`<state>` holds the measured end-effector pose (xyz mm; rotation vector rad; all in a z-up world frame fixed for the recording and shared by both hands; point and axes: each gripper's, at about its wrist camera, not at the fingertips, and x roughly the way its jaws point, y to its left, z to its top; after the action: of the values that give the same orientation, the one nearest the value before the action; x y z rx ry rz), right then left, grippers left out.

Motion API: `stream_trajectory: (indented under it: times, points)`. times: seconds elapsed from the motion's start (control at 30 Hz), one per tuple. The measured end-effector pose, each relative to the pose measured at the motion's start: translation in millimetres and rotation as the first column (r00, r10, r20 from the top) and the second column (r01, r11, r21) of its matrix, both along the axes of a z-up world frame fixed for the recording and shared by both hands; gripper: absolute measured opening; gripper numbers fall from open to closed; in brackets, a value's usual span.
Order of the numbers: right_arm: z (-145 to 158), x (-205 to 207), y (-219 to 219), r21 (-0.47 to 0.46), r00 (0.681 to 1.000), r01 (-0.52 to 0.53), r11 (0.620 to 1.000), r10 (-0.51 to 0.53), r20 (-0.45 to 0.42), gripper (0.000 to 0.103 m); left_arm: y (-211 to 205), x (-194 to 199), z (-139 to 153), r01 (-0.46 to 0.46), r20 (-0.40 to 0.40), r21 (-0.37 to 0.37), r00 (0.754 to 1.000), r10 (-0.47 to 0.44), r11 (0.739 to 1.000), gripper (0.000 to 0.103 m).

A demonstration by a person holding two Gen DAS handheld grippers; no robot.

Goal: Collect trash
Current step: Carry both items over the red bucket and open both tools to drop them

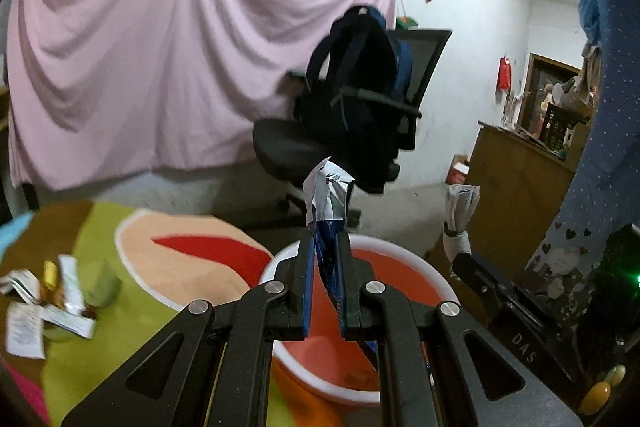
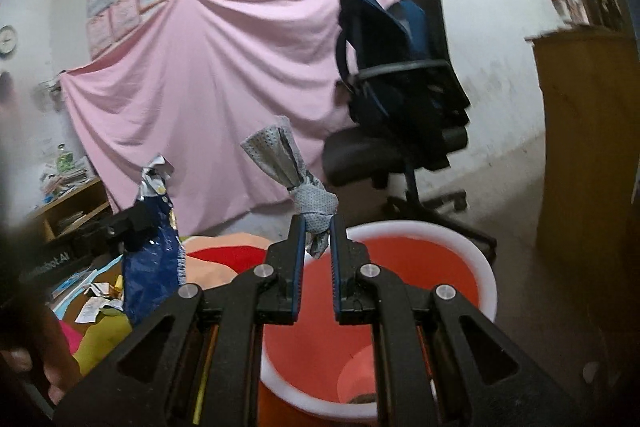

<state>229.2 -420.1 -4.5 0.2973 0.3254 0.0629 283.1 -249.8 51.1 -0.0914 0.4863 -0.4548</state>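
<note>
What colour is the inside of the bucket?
Orange-red inside the bucket, with a white rim; the right wrist view shows it best.

blue-silver wrapper (image 1: 329, 227); grey dotted cloth (image 2: 316, 207); orange bucket (image 2: 486, 267), white rim; pink sheet (image 1: 160, 59).

The left gripper (image 1: 325, 239) is showing matt black plastic arms with polished metal rivets, and it is pinching a glossy blue foil wrapper (image 1: 329, 227) — silvery and crinkled at its torn top. The right gripper (image 2: 318, 227) is gripping a grey cloth (image 2: 294, 179), matt and finely dotted, twisted into a knot. The bucket (image 2: 486, 267) below is looking like smooth plastic, orange inside with a white rim. At ten o'clock a pink sheet (image 1: 160, 59) is hanging in soft matt folds. At eight o'clock paper scraps (image 1: 28, 327) are lying on a matt, brightly printed mat (image 1: 132, 307).
</note>
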Motion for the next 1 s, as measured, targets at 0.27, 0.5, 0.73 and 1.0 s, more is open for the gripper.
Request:
stream_trajectory:
  times: [0.27, 0.5, 0.73, 1.0]
  points:
    - [-9.7, 5.4, -4.6, 0.026, 0.998, 0.014, 1.000, -0.012, -0.058, 0.043, -4.0, 22.4, -15.6, -0.011, -0.142, -0.013, 0.990, 0.009, 1.000, 0.008]
    - [-11.7, 10.1, -4.4, 0.031, 0.997, 0.013, 0.999, -0.010, -0.082, 0.044, 0.9, 22.3, -22.2, -0.011, -0.163, -0.007, 0.987, 0.009, 1.000, 0.027]
    - [-10.3, 8.5, -2.9, 0.022, 0.998, 0.012, 1.000, -0.011, -0.066, 0.061, 15.8, 18.7, -20.6, -0.047, -0.165, -0.025, 0.985, 0.042, 0.999, 0.029]
    - [8.6, -3.6, 12.3, 0.000, 0.999, -0.009, 1.000, 0.009, 0.052, 0.086, 53.6, -7.1, -4.4, -0.133, -0.067, -0.041, 0.989, 0.130, 0.990, 0.043]
